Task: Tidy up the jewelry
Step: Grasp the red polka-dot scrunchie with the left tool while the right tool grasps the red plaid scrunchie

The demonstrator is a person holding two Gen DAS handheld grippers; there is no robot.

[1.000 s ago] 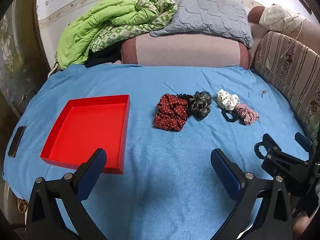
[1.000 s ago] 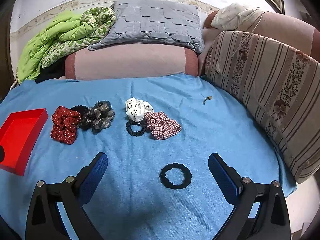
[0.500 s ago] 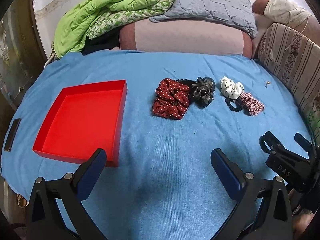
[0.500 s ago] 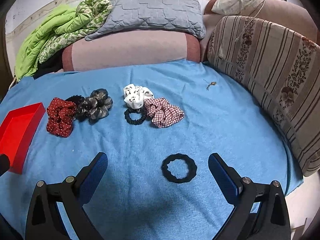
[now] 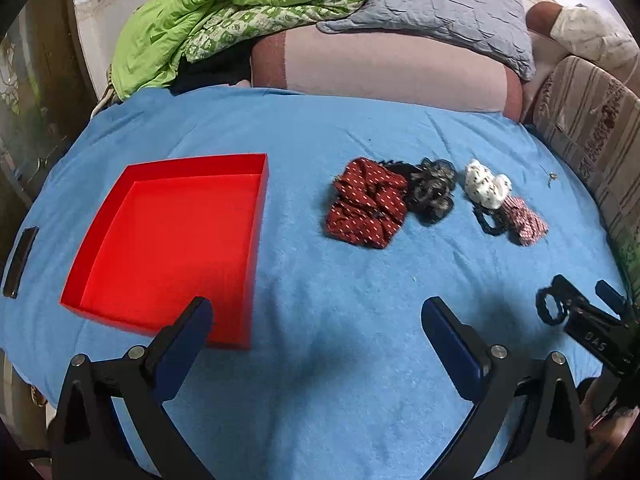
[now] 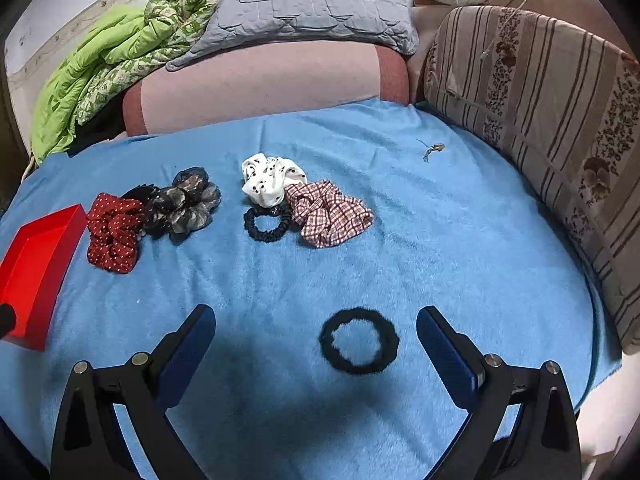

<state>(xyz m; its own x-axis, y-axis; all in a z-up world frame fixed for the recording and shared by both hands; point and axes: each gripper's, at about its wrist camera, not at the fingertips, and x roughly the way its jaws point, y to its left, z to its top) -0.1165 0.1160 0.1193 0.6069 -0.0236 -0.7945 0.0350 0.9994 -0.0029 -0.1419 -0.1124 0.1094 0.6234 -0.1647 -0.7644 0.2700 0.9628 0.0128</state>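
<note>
On the blue cloth lie several hair ties: a red dotted scrunchie (image 5: 366, 208) (image 6: 114, 236), a dark grey one (image 5: 432, 190) (image 6: 184, 204), a white spotted one (image 6: 270, 178), a plaid one (image 6: 330, 212), a thin black tie (image 6: 267, 224) and a fuzzy black ring (image 6: 359, 340). An empty red tray (image 5: 168, 248) sits at left. My left gripper (image 5: 316, 316) is open, its left finger over the tray's near corner. My right gripper (image 6: 316, 322) is open above the cloth, the black ring between its fingertips, nearer the right one.
A small trinket (image 6: 434, 149) lies near the striped cushion (image 6: 552, 120) at right. A pink bolster (image 6: 260, 80), grey pillow (image 6: 308, 0) and green quilt (image 6: 100, 64) bound the back. A dark phone (image 5: 20, 260) lies at the cloth's left edge.
Both grippers have advanced over the cloth; the tray and scrunchies sit closer. The black ring now lies nearer the right gripper's fingers. Both stayed open.
</note>
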